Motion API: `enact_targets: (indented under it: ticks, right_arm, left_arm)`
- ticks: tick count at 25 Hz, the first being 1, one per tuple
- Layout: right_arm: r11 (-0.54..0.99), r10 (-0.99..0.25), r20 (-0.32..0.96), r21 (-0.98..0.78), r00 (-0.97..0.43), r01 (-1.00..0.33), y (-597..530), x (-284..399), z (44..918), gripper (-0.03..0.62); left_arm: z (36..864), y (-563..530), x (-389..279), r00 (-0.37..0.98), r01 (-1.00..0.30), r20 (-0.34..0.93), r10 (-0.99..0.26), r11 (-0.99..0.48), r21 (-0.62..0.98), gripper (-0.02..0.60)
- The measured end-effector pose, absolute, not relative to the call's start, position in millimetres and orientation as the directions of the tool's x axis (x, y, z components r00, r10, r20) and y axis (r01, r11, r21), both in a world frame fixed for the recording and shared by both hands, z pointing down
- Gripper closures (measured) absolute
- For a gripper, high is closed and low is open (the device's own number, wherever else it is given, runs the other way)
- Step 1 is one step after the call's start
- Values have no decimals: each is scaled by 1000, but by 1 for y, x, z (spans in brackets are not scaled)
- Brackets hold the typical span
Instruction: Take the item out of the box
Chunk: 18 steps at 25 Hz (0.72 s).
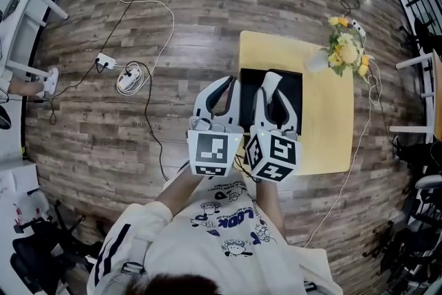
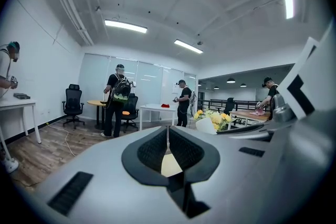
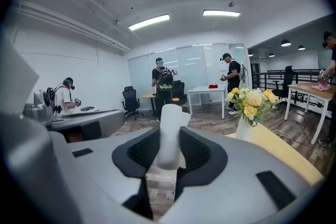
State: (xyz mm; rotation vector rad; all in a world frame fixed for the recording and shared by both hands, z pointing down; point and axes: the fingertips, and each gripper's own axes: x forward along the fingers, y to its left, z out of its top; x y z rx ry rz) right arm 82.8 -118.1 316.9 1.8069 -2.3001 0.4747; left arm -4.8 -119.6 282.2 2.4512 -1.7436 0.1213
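head view
yellow rectangular table (image 1: pixel 331 138): standing on the wood-plank floor (image 1: pixel 173 17), lying toward 2 o'clock in the picture.
black open box (image 1: pixel 291 81): sitting on the table's 9 o'clock side.
yellow and white flowers (image 1: pixel 347 52): standing at 1 o'clock from the box, at the table's far corner.
white power strip (image 1: pixel 128 77): lying on the floor with its cables, at 9 o'clock from the box, well apart from it.
left gripper (image 1: pixel 232 83): pointing toward 12 o'clock, hanging over the box's 9 o'clock edge.
right gripper (image 1: pixel 273 90): pointing toward 12 o'clock just beside the left one, overlapping the box's dark opening.
white rounded item (image 1: pixel 271 79): sticking out at the right gripper's tip.

left gripper view
left gripper (image 2: pixel 168 145): keeping its pads pressed almost together, holding nothing in the thin slit.
flowers (image 2: pixel 212 119): showing at 2 o'clock past the jaws.
person with a backpack (image 2: pixel 117 99): standing far off at 11 o'clock.

right gripper view
right gripper (image 3: pixel 169 150): pinching the white item between both dark pads.
white item (image 3: pixel 171 123): standing upright in the grip, poking above the pads.
flowers (image 3: pixel 253 101): sitting at 2 o'clock from the jaws.
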Motion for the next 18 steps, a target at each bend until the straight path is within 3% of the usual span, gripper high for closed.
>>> enact_targets:
  ticks: [18]
  right_arm:
    - [226,-965,114,-91,-235,-970,-109,85,277,454]
  left_arm:
    - [258,-112,-7,330,-944,55,-943,-329,21,557]
